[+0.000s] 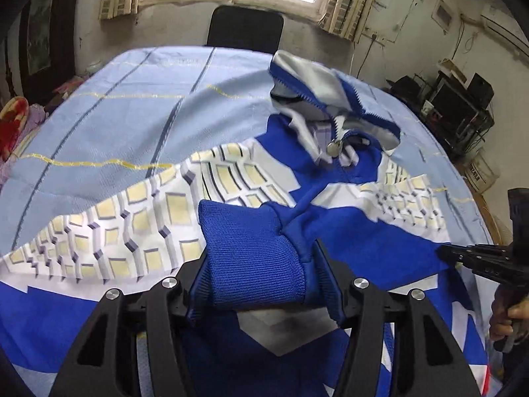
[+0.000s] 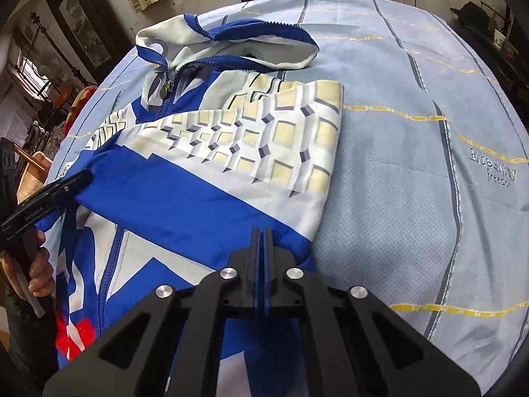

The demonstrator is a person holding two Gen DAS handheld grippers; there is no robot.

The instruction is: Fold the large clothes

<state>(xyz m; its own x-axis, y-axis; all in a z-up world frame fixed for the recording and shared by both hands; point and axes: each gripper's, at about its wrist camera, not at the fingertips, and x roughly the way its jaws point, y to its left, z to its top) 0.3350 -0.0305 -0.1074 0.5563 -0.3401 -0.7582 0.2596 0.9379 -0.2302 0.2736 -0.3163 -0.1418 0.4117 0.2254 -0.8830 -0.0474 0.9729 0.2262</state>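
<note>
A blue and white zip jacket (image 1: 363, 231) with a cream block pattern lies on the bed, hood (image 1: 307, 76) at the far end and zip pull (image 1: 332, 148) below it. My left gripper (image 1: 263, 248) has its jaws wide, with the blue ribbed cuff (image 1: 251, 251) filling the gap and its edges pressed against both pads. In the right wrist view the left gripper (image 2: 84, 176) sits at the jacket's left side. My right gripper (image 2: 261, 231) is shut on a thin fold of the jacket's blue fabric (image 2: 198, 205) beside the folded patterned sleeve (image 2: 281, 139). The right gripper (image 1: 443, 253) also shows at the jacket's right edge.
A light blue sheet (image 2: 396, 198) with yellow and grey lines covers the bed. A black chair (image 1: 244, 29) stands beyond its far edge under a window. Shelves of electronics (image 1: 463, 99) stand at the right, a red blanket (image 1: 13, 122) at the left. A hand (image 2: 36, 271) grips the left handle.
</note>
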